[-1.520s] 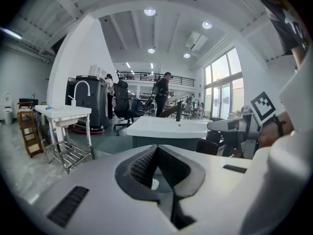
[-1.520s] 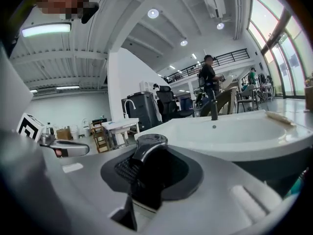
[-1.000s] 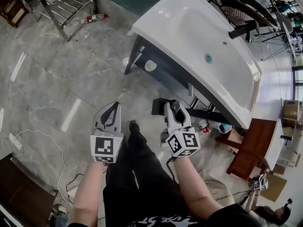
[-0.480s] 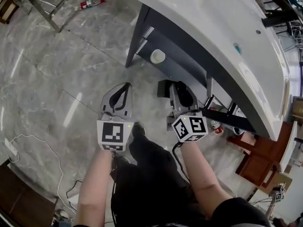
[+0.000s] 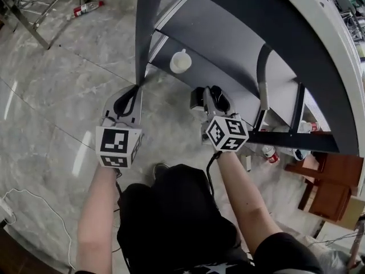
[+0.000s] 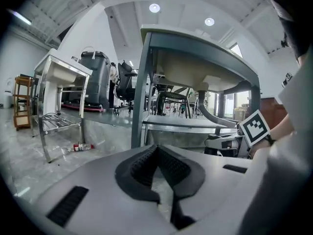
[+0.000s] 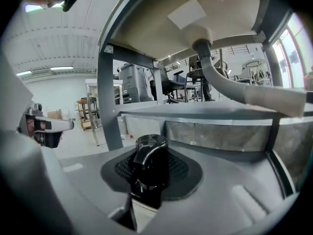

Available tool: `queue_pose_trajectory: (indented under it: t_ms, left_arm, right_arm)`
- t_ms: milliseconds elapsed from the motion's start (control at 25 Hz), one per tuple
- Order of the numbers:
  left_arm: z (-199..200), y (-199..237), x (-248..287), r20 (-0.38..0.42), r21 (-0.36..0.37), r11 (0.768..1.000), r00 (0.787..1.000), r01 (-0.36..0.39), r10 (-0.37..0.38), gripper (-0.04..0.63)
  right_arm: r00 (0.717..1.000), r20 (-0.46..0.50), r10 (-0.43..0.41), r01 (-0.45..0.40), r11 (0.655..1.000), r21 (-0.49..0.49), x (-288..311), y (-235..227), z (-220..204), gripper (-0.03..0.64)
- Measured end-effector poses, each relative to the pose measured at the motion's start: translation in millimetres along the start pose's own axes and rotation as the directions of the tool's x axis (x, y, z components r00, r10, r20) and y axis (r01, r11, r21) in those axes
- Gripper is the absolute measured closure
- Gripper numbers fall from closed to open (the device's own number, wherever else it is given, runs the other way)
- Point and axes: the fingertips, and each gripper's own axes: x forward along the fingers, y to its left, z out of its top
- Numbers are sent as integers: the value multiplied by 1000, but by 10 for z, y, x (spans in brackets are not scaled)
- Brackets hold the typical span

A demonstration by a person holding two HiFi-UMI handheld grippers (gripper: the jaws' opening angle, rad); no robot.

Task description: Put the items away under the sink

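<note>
The grey marble floor [image 5: 51, 96] takes most of the head view. Over its far right part stands the sink [image 5: 342, 67], seen from low, with its white rim above and a dark grey frame under it. One leg of the frame [image 5: 145, 33] comes down to the floor at the far left of the sink. A dark shelf [image 5: 219, 79] runs under the basin, and a grey drain hose [image 5: 262, 67] hangs down behind it on the right.

The person's two forearms reach out from the near side, a gripper in each hand. The left gripper [image 5: 136, 91] is on the left, with its tips just beside the foot of the frame leg; I cannot tell if they touch it. In the left gripper view its dark ribbed pads [image 6: 168, 165] meet at the tips and nothing is between them. The right gripper [image 5: 212, 93] is to the right of it, near the front edge of the shelf. Its jaws are narrow and clamp a glossy black item [image 7: 145, 166] with a rounded top, which stands upright between the pads, in front of the shelf and not on it.

A small white container [image 5: 181, 61] stands on the shelf, farther away than both grippers. A red and white bottle [image 5: 85, 8] lies on the floor at the far left.
</note>
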Motion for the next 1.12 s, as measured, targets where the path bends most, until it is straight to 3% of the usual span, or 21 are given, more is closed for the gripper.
queue_pose_trajectory:
  t_ms: [400, 880, 1120]
  left_arm:
    - [-319, 201, 624, 73, -19, 1000, 997, -8, 9, 589]
    - [-399, 281, 723, 75, 3, 1000, 997, -12, 12, 589]
    - [-396, 234, 704, 97, 5, 1000, 995, 25, -25, 589]
  right_arm:
    - [995, 78, -58, 61, 997, -39, 759, -639, -264, 526]
    - [984, 91, -155, 158, 987, -22, 1109, -1041, -375, 526]
    - [972, 128, -196, 198, 980, -8, 1102, -1088, -414, 526]
